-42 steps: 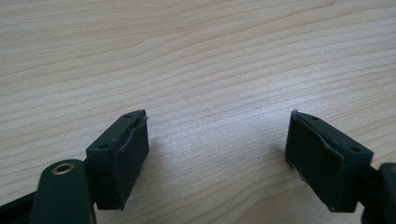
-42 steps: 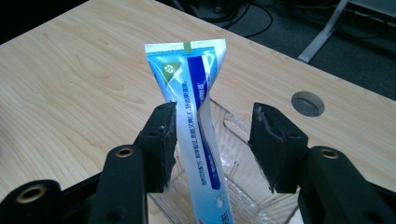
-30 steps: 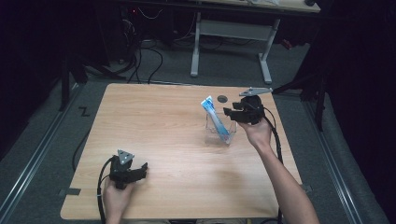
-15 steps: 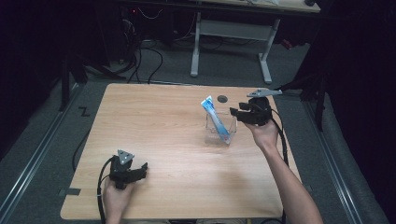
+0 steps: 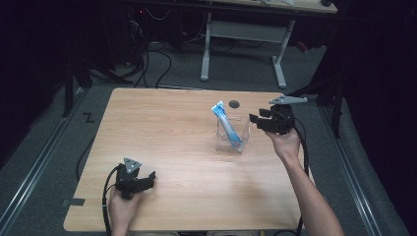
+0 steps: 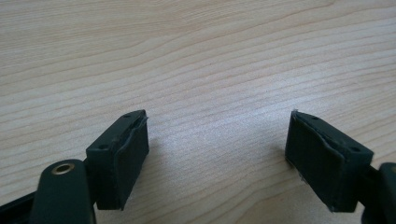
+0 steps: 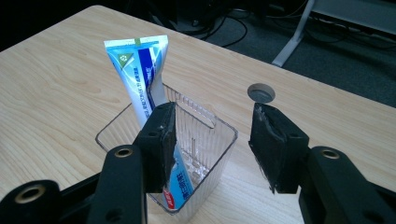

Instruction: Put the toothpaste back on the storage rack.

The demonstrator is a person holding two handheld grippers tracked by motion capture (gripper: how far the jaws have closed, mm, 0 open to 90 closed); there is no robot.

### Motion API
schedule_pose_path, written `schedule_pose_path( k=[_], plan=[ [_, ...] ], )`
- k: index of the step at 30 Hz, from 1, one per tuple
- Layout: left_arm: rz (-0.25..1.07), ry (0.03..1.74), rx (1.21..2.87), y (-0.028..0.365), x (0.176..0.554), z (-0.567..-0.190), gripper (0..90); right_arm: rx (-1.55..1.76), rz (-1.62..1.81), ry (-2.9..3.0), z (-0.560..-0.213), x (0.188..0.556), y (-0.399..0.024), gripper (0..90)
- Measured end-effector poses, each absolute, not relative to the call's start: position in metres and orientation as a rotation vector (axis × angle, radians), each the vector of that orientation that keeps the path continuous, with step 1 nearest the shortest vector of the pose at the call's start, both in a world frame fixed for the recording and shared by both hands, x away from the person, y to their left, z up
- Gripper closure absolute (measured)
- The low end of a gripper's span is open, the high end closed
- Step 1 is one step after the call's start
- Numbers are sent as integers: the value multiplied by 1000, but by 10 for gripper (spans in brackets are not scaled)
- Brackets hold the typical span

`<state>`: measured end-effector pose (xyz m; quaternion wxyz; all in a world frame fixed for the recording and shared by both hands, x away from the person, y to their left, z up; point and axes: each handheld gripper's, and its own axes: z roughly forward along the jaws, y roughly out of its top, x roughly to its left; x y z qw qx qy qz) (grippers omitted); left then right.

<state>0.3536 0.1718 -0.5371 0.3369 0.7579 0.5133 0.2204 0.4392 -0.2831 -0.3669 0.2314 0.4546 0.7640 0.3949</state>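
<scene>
Over by the table's right edge, the right gripper (image 5: 255,119) is held up in a person's hand (image 5: 284,145), its jaws pointing left toward a clear plastic container (image 5: 232,133). From the right gripper view, the jaws stand partly apart with nothing between the pads; they are clear of the container's rim, one jaw seen in front of its near wall and the other off to the side above bare wood. The grey three-cornered plate (image 5: 287,100) sits on top of this gripper, and its cable (image 5: 305,156) trails back along the forearm.

The container (image 7: 187,140) is a ribbed, see-through, square-mouthed cup standing upright on the right half of the table, nearer the far edge than the near one. Inside it leans a toothpaste tube (image 7: 147,93), white and blue, its flat crimped end up and sticking well above the rim, its lower end down in the bottom of the cup. The tube tilts toward the table's left side. Just beyond the container, close to the far edge, a small round grey cap (image 7: 260,92) is set into the tabletop.

Down at the near left corner, the left gripper (image 5: 147,179) rests in the other hand (image 5: 121,209) against the wooden table (image 5: 162,132). Its jaws are spread wide over plain wood grain and grip nothing.
</scene>
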Motion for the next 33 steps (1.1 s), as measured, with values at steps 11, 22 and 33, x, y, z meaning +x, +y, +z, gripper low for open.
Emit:
schedule_pose_path(
  k=[11,22,33],
  plan=[
    [575,1338,1976,172,354,-537,218,1246,1099,2079,-362,432,-290,504],
    [574,1338,1975,172,354,-537,218,1241,1111,2064,-358,426,-294,504],
    [575,1338,1976,172,354,-537,218,1261,1114,2044,-361,419,-304,506]
  ],
)
